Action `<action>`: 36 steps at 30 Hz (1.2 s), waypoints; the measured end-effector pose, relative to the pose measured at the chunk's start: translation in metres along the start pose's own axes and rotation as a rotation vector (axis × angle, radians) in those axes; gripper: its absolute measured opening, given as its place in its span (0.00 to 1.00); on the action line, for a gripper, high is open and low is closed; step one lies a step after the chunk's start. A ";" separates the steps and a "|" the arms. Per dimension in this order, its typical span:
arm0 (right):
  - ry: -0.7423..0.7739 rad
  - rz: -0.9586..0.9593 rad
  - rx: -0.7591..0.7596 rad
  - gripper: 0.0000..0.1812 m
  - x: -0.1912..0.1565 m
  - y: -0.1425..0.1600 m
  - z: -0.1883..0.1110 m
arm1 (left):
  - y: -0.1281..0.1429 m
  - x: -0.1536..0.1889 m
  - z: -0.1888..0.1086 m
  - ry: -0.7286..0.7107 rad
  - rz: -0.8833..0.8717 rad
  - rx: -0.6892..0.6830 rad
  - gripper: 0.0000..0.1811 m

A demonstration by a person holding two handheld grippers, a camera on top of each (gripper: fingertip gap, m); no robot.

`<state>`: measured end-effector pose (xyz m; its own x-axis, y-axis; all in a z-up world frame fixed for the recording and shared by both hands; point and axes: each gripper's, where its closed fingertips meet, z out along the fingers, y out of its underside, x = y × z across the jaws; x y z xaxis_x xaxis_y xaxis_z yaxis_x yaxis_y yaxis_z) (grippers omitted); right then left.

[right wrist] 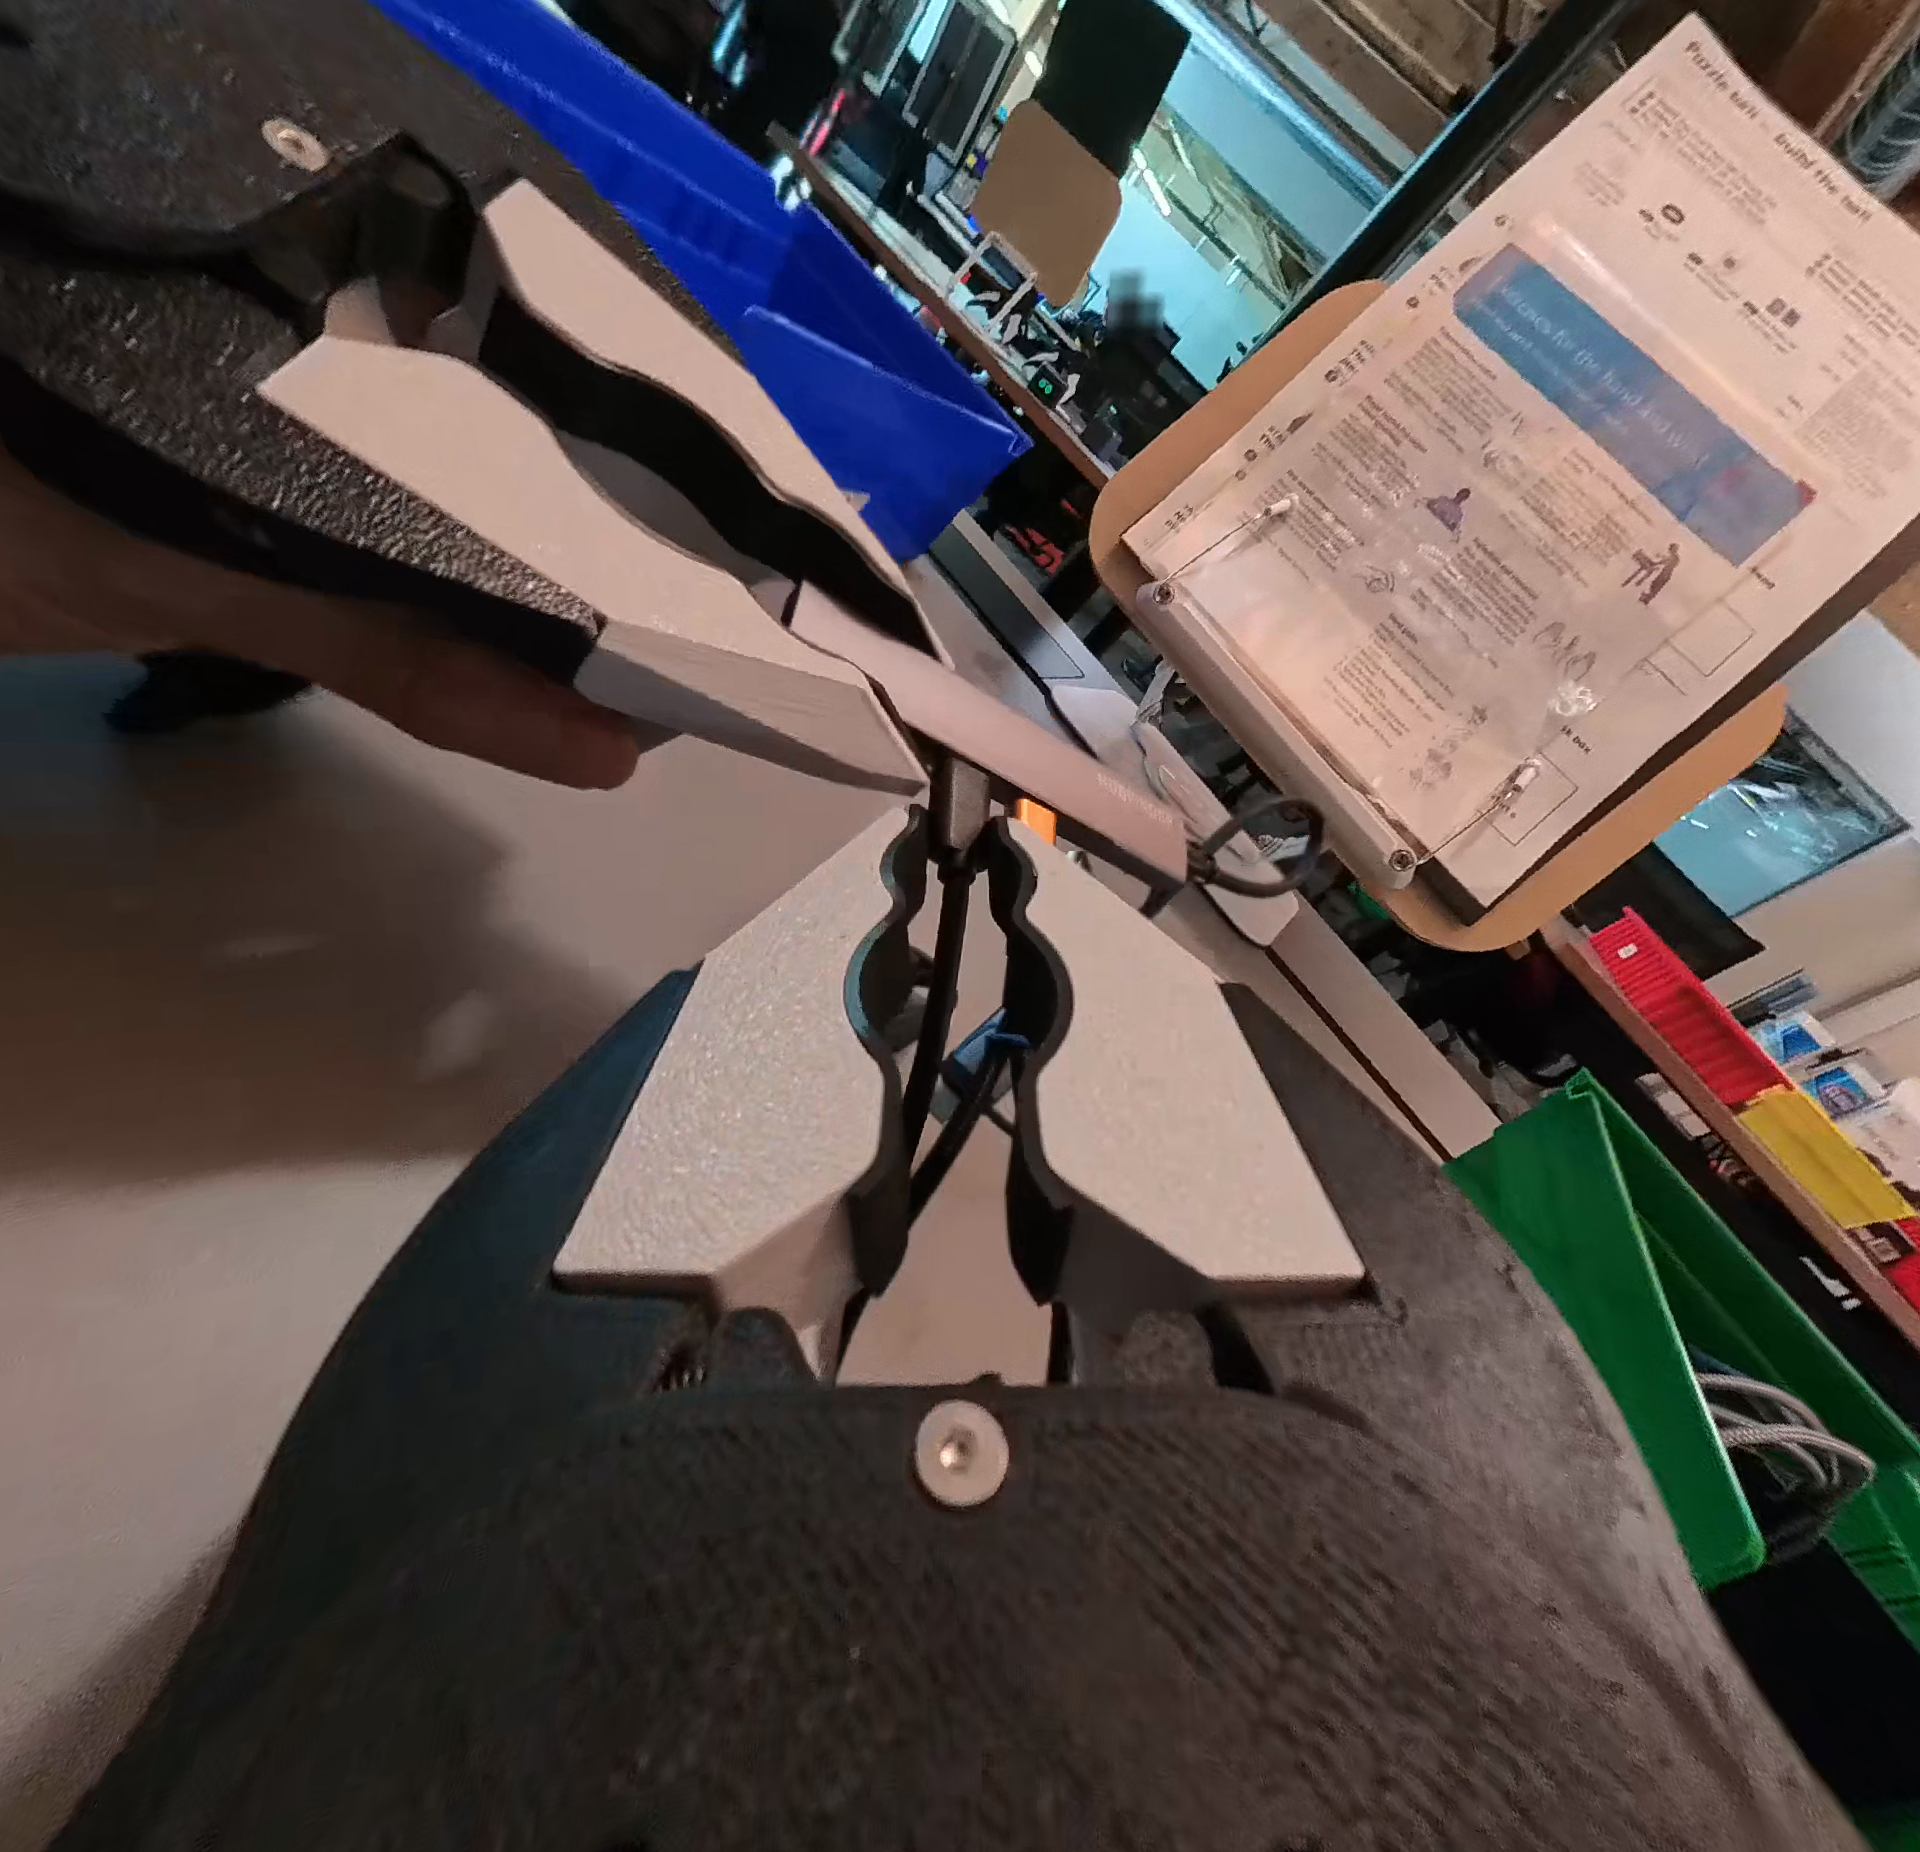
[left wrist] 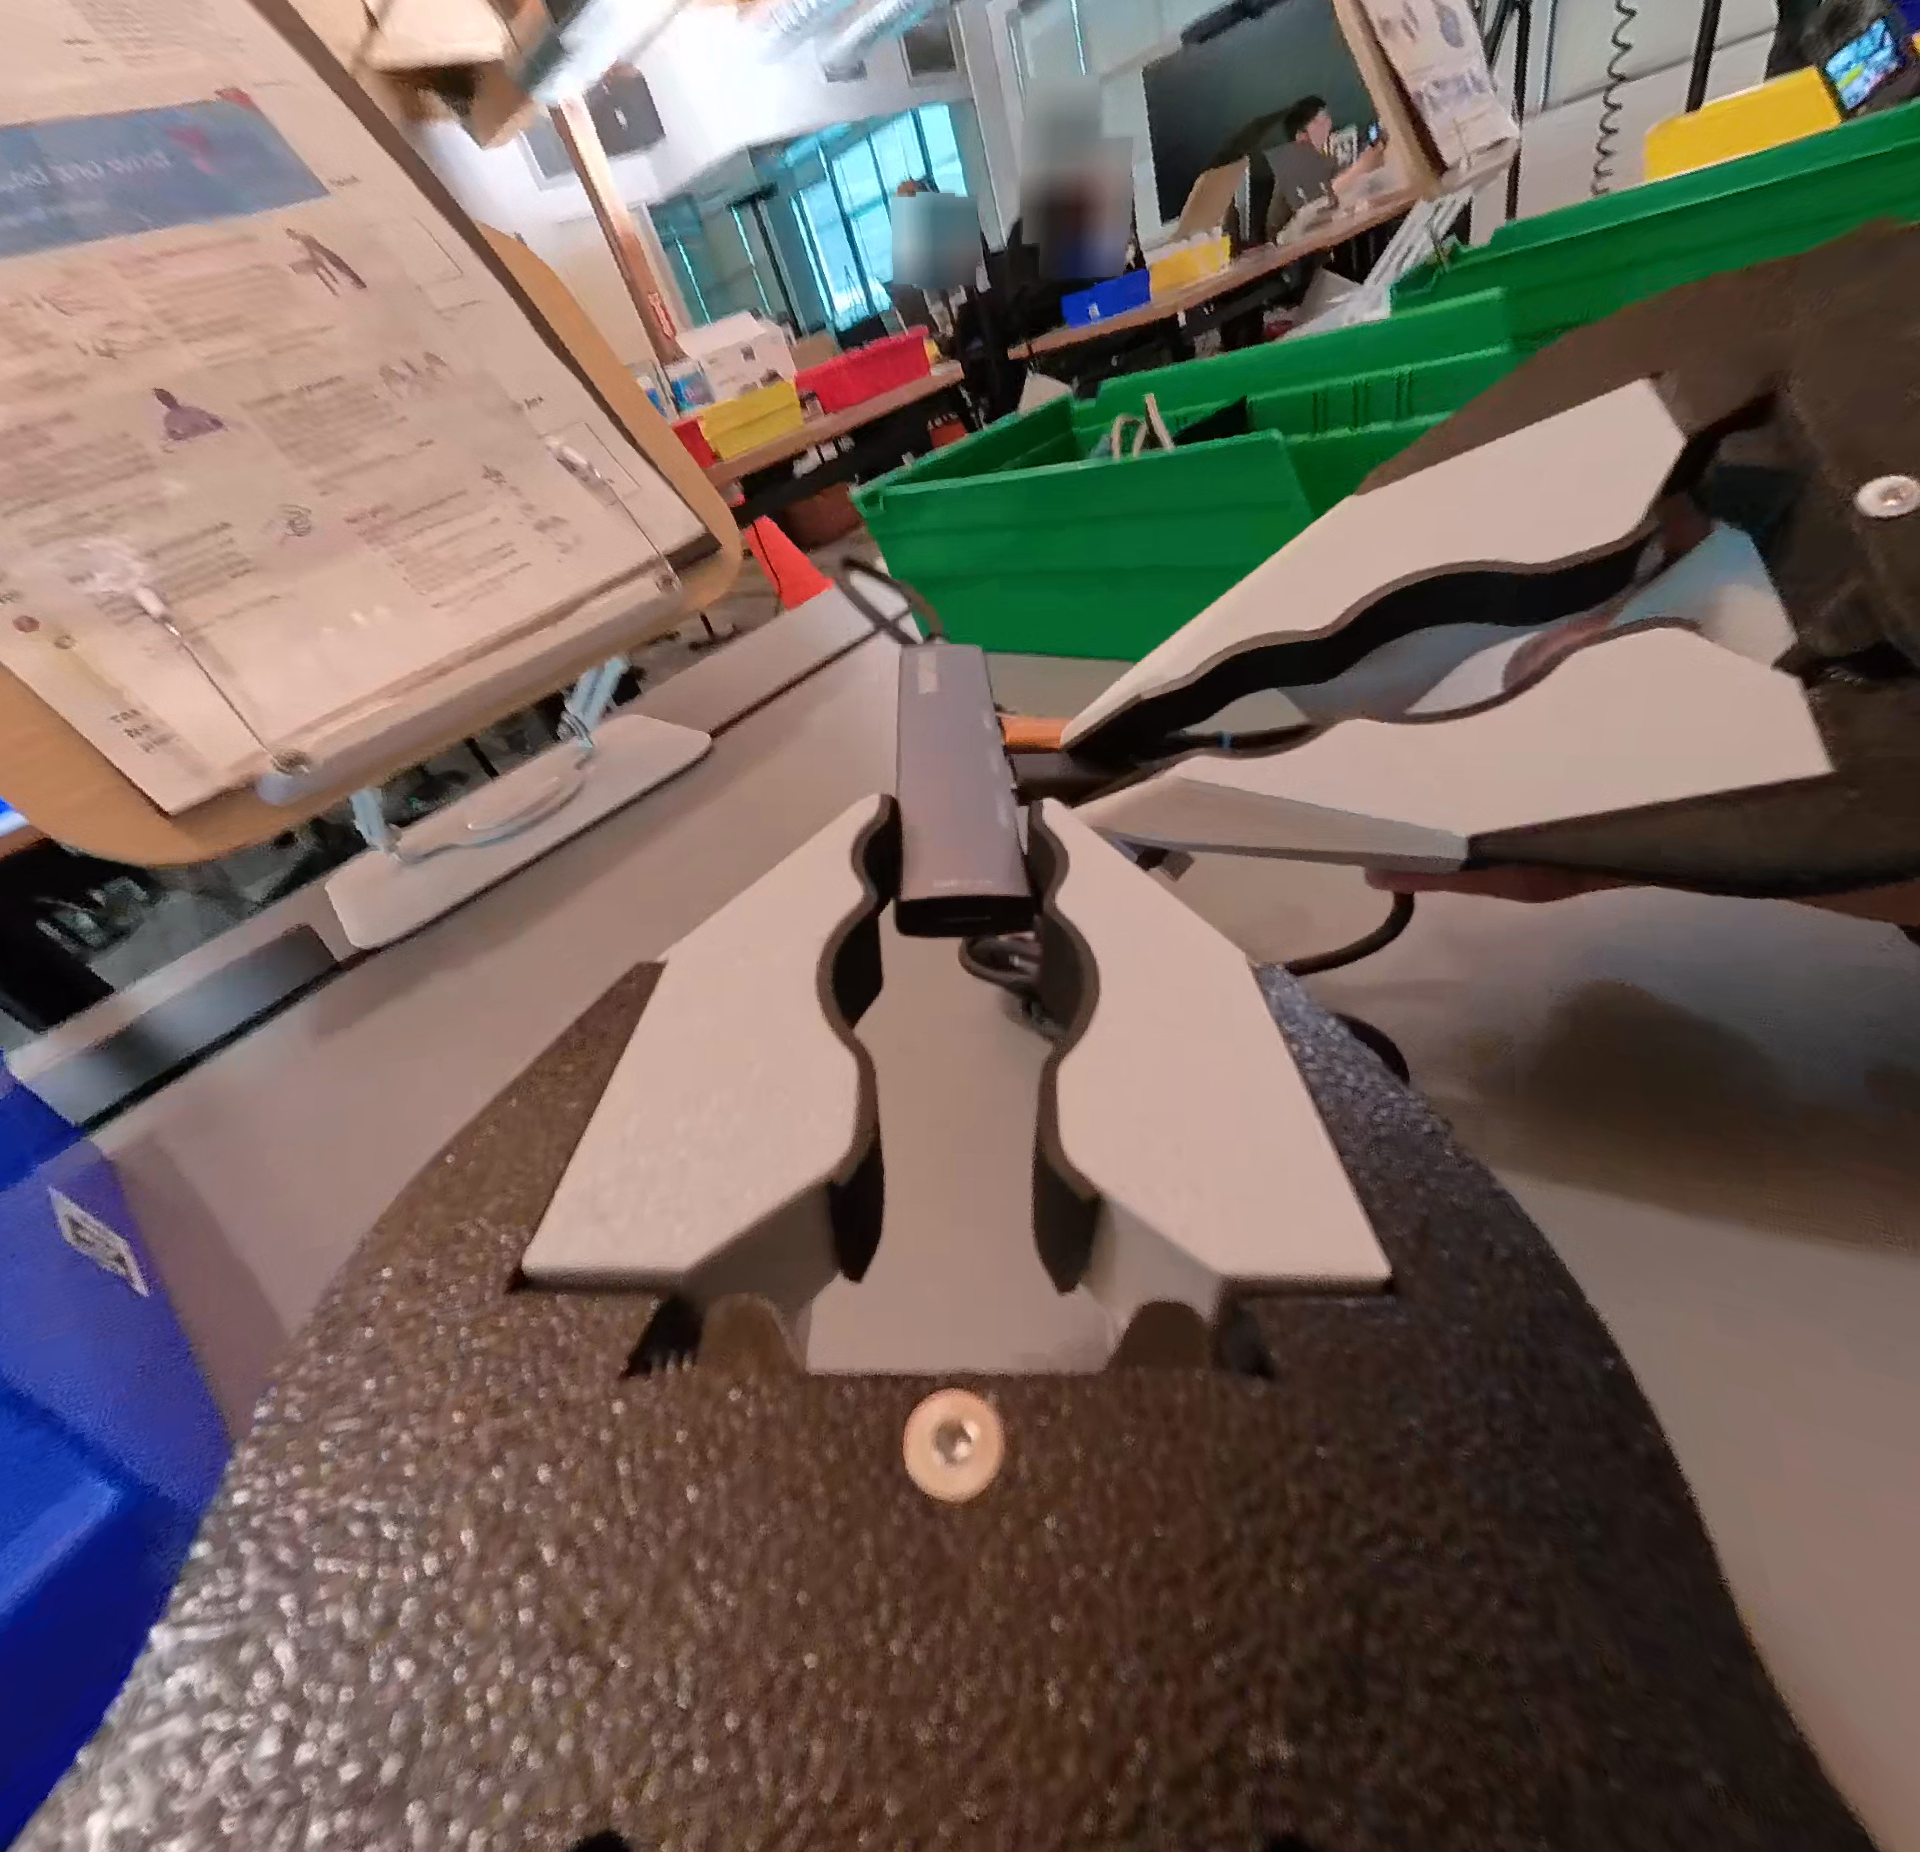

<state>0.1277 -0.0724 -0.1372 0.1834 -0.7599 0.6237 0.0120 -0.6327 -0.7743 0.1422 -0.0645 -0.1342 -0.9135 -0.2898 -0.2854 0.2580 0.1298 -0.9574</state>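
My left gripper [left wrist: 961, 852] is shut on a dark grey USB hub [left wrist: 956, 763] and holds it above the grey table [left wrist: 1558, 1127], the hub pointing away from me. My right gripper [right wrist: 956, 836] is shut on a grey cable plug [right wrist: 961, 789] that meets the side of the hub [right wrist: 1049, 758]. The plug's black cable [right wrist: 935, 981] runs back between my right fingers. An orange plug [right wrist: 1039, 815] sits in the hub beside it and also shows in the left wrist view [left wrist: 1034, 732]. The right gripper [left wrist: 1081, 763] comes in from the right in the left wrist view.
A tilted document stand [left wrist: 260, 400] with printed sheets stands at the table's far side, also in the right wrist view [right wrist: 1507, 514]. Green bins [left wrist: 1091, 535] hold cables on one side. A blue bin [right wrist: 779, 275] stands on the other. An orange cone [left wrist: 790, 566] is behind. My two grippers' fingertips are within a few centimetres of each other.
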 end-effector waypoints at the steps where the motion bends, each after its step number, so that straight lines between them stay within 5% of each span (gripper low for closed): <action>1: -0.003 -0.001 -0.002 0.06 -0.001 0.002 0.000 | 0.004 0.000 0.001 0.011 -0.013 -0.026 0.12; 18: -0.059 0.600 0.091 0.07 0.001 -0.009 0.009 | -0.005 -0.013 -0.005 -0.115 0.075 -0.013 0.12; 36: -0.150 0.232 -0.121 0.07 -0.001 -0.004 -0.005 | -0.013 -0.010 -0.008 -0.200 0.167 -0.013 0.12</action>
<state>0.1229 -0.0700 -0.1343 0.3111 -0.8612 0.4019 -0.1625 -0.4648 -0.8704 0.1455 -0.0558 -0.1189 -0.7782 -0.4445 -0.4437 0.3946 0.2035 -0.8960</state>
